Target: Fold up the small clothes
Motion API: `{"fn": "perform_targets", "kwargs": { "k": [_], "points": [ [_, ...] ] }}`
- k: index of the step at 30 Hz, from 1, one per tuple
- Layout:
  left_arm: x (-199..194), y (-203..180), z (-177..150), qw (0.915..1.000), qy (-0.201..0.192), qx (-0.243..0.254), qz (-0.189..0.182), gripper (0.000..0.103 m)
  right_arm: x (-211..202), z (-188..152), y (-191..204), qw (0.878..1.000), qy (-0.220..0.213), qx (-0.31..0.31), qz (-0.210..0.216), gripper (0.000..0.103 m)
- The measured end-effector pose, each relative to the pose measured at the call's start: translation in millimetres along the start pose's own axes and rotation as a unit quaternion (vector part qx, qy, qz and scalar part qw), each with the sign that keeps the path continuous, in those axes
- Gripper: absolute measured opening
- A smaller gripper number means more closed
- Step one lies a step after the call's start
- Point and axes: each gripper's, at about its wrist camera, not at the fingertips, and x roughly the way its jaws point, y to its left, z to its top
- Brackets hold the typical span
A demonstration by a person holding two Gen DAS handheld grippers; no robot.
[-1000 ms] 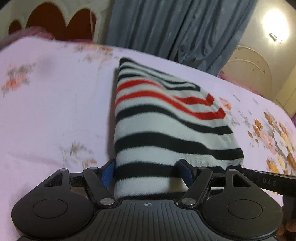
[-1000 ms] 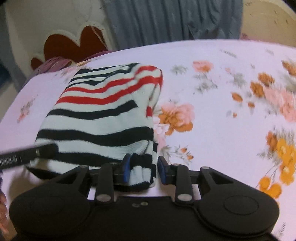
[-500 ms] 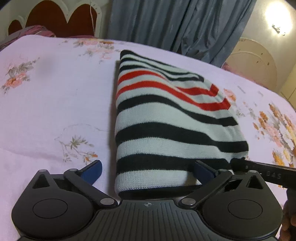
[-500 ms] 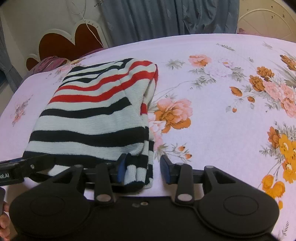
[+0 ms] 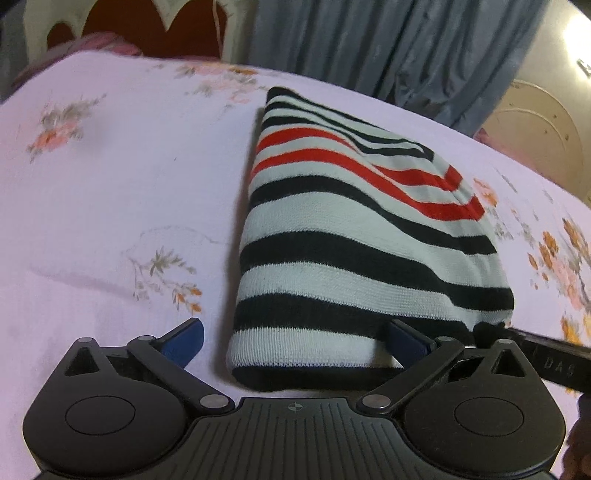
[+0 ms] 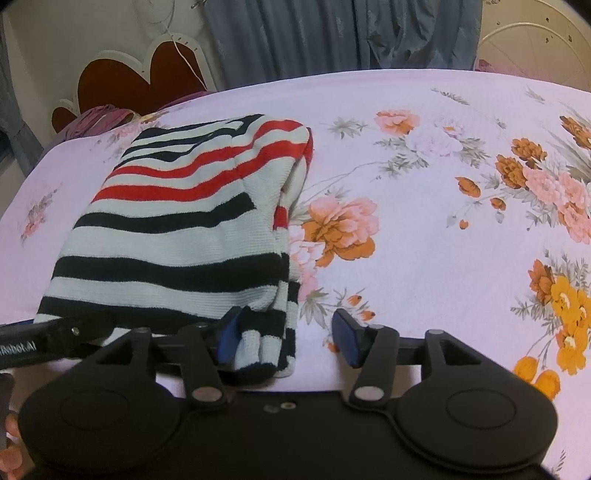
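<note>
A small knitted garment with white, black and red stripes (image 5: 354,236) lies folded on the bed. It also shows in the right wrist view (image 6: 184,229). My left gripper (image 5: 295,341) is open, its jaws spread wide around the garment's near left corner. My right gripper (image 6: 288,338) is open around the garment's near right corner, where the layered edges show. Neither gripper pinches the cloth. The right gripper's finger shows at the right edge of the left wrist view (image 5: 546,354).
The bed is covered by a pale pink sheet with orange and pink flowers (image 6: 424,206). A red and white headboard (image 6: 140,77) and grey curtains (image 6: 332,33) stand behind it. A purple cloth bundle (image 6: 96,118) lies by the headboard.
Both grippers have opened and let go of the garment's near edge. The garment has settled flat on the bed. Both grippers have drawn back slightly.
</note>
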Motion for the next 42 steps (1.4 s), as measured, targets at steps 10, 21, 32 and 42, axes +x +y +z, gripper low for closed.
{"fn": "perform_targets", "kwargs": {
  "k": [10, 21, 32, 42],
  "points": [
    [2.9, 7.0, -7.6, 0.9988, -0.012, -0.013, -0.045, 0.103, -1.1, 0.1, -2.8, 1.000, 0.001, -0.006, 0.005, 0.059],
    [8.7, -6.7, 3.6, 0.9996, 0.022, 0.016, -0.010, 0.103, -1.2, 0.8, -0.4, 1.000, 0.004, -0.007, -0.001, 0.060],
    [2.6, -12.9, 2.6, 0.9996, -0.001, 0.025, 0.012, 0.103, -3.8, 1.9, 4.3, 1.000, 0.002, -0.021, -0.021, 0.067],
    [-82.3, -39.4, -15.9, 0.9854, -0.082, 0.115, 0.095, 0.103, -75.3, -11.0, 5.6, 0.997, -0.062, -0.037, -0.007, 0.077]
  ]
}}
